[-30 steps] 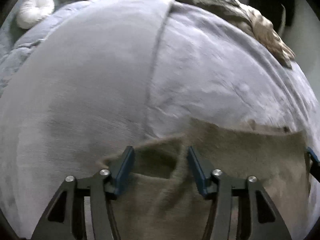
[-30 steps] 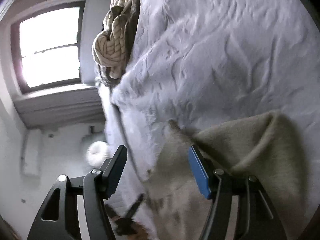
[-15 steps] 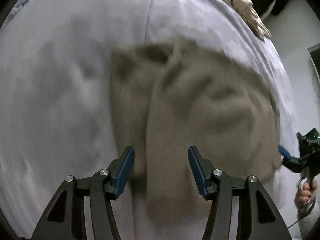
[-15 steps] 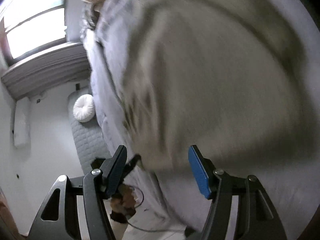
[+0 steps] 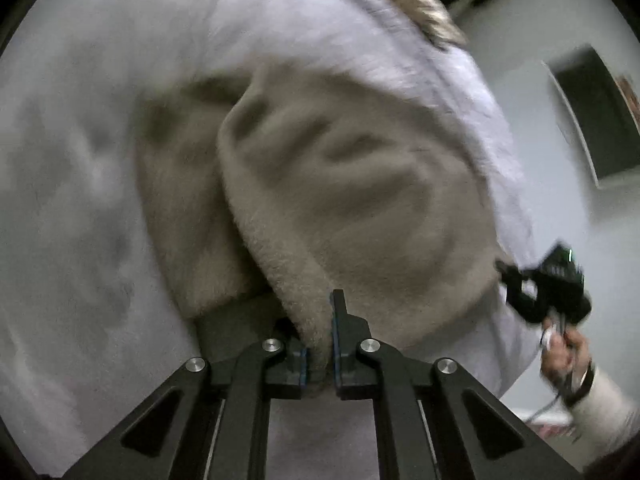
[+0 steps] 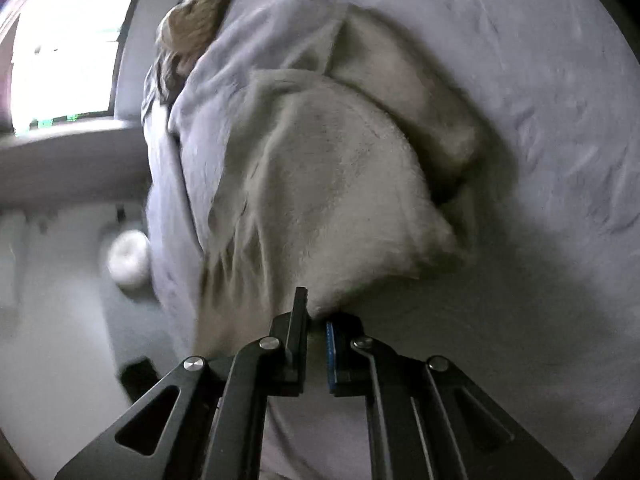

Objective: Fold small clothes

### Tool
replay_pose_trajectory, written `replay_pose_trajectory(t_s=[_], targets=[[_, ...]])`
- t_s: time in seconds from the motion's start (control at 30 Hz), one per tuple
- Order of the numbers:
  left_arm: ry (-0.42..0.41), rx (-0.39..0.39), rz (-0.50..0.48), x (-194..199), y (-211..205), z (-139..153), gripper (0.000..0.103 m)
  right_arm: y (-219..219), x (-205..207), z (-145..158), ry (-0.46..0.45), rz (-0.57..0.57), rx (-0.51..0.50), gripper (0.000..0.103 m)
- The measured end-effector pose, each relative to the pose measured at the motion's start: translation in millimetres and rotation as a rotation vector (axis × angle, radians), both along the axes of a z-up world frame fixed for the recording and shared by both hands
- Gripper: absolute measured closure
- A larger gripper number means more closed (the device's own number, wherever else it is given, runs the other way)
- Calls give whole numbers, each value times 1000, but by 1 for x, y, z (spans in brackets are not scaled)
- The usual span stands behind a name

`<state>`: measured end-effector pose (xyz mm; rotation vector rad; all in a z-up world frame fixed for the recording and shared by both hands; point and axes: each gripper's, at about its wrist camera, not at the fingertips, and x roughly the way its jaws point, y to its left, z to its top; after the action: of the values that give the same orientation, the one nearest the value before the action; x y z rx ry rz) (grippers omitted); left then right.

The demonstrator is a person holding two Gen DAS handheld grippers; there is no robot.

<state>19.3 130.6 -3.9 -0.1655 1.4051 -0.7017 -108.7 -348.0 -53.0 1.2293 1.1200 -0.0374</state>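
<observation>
**Both claws pinched on the near edge of the beige garment**

Fabric fills the foreground of each wrist view. In the left wrist view the left claw (image 5: 320, 344) has its jaws nearly together, with a thick fuzzy hem of the beige garment (image 5: 340, 208) squeezed between the blue pads. In the right wrist view the right claw (image 6: 316, 332) is likewise nearly closed, nipping a corner of the same garment (image 6: 320, 184) where the cloth comes to a point at the pads. Each claw holds cloth and nothing else.

From both claws the garment runs away and upward across the bed (image 5: 80, 160), so the held edge is the near one and the free bulk lies farther out. It looks already doubled: one fleecy layer lies over a second, with the lower layer showing at the left in the left view and at the upper right in the right view. Its long axis appears to run roughly across the line between the two claws, though blur makes the outline uncertain. The two grips sit at opposite ends of that near edge; neither hand is clearly nearer the bulk. The right claw's body (image 5: 544, 288) shows at the right edge of the left view, with the person's hand (image 5: 568, 352) beneath it.

Beyond the garment, a striped knitted throw (image 6: 196, 20) is bunched at the far edge of the bed, and a round white cushion (image 6: 128, 258) lies off to the left below a window (image 6: 68, 40).

Judging by this, the coming move is to carry the pinched edge toward the far side.
</observation>
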Motion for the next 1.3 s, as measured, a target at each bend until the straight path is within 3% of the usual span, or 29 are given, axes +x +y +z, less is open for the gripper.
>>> replay_pose_trajectory(t_s=[0.07,0.13,0.2,0.27,0.37,0.5,0.57,0.6,0.67,0.7,0.73,0.83,0.93,1.0,1.07,1.17,1.3], targets=[[-37,4,-63,-5,-2,15,93,1,-4,-4,48,14,-17,95],[-30,30,-106,-14,-1,13,93,-5,-18,-30,130,17,-32,95],[-12,96,-141,-25,-5,-4,93,-7,-28,-51,182,-5,-3,95],[28,173,-161,-39,-4,-32,93,-9,-37,-61,178,-33,35,95],[56,215,-141,-56,4,-57,93,-9,-37,-52,168,4,7,95],[52,186,-81,-58,12,-46,93,1,-34,-25,193,141,-73,93],[35,204,-87,-61,13,-42,93,4,-32,-2,151,195,-137,89],[32,209,-85,-62,16,-41,93,2,-29,9,123,211,-178,83],[30,220,-61,-61,19,-37,93,-6,-17,29,90,222,-294,34],[30,226,-42,-58,22,-35,93,-12,-11,39,76,221,-378,34],[35,226,-21,-57,25,-34,93,-18,-5,39,77,228,-408,34],[44,219,47,-52,39,-28,93,-37,15,22,137,246,-429,52],[2,252,92,-49,49,-13,93,-44,22,-4,204,281,-350,97],[-16,258,114,-48,53,-5,93,-42,18,-2,182,288,-325,97],[-37,262,144,-44,60,4,93,-40,14,10,164,303,-374,98],[-77,253,159,-38,60,12,93,-46,-1,-4,248,300,-393,98],[-52,297,149,-36,45,-14,93,-49,-12,-9,272,297,-389,97]])
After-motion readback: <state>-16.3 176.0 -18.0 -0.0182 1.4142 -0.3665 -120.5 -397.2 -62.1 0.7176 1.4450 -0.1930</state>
